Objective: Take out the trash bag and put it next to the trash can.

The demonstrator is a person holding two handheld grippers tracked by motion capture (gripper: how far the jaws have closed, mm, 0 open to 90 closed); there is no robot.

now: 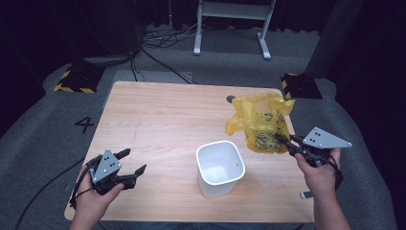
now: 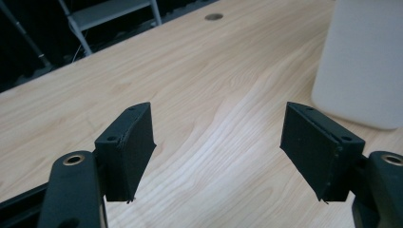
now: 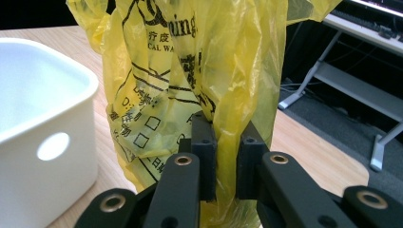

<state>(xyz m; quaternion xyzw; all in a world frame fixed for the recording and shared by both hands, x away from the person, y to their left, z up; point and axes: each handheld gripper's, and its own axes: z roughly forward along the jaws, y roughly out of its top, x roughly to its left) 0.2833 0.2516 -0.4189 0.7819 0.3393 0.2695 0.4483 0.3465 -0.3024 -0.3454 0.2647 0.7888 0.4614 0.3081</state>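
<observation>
At 7 o'clock on the bench [image 1: 163, 120] I hold the left tool [image 1: 134, 163], jaws spread and empty. Centre: white bin [image 1: 220, 167], upright. At 3 o'clock my right tool [image 3: 222, 156] is clamped on the yellow plastic bag [image 1: 261, 122], standing just beyond the bin.

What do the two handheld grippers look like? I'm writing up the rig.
Both are black. The left gripper and the right gripper each carry a grey three-cornered plate dotted with small holes. Each has two flat rectangular pads on arms with brass-ringed pivots. A black cable trails from the left one. No sleeves show.
</observation>
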